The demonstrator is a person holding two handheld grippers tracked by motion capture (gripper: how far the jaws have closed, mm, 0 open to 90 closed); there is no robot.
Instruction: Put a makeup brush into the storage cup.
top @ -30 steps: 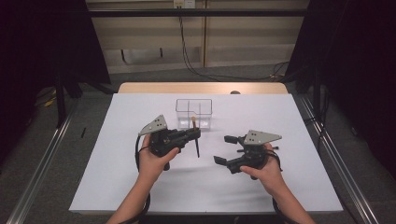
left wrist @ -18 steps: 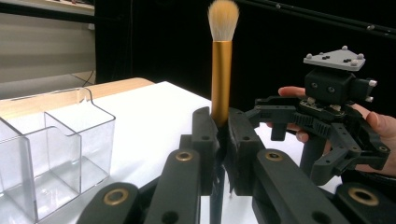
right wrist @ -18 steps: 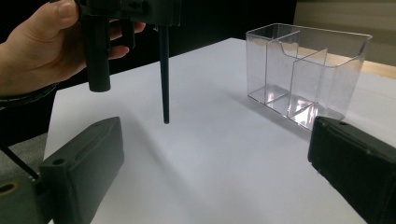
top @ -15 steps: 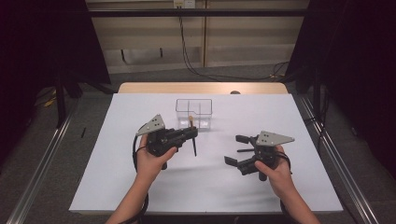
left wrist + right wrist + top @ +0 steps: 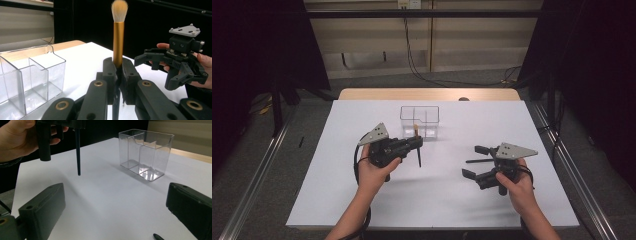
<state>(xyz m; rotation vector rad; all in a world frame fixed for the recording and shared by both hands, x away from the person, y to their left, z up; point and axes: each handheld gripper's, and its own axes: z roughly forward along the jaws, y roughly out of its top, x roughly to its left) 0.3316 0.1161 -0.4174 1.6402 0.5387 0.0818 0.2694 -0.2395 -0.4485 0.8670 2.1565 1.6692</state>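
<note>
bench [image 5: 362, 200] has a white top sheet across nearly the full surface; bare wood strip [image 5: 377, 94] shows along the far edge, with a small dark object [image 5: 463, 99] at that edge, too small to identify; clear plastic organizer [image 5: 419, 121] stands upright on the white sheet, centre-far, split into compartments, apparently empty; thin dark stick [image 5: 477, 161], pencil-like, lies flat on the sheet right of centre, well apart from the organizer; its tip [image 5: 158, 236] also shows at the bottom of the right gripper view; sheet looks flat and clean; grey floor [image 5: 257, 165] around the bench, metal rails [image 5: 249, 187] along both sides
</note>
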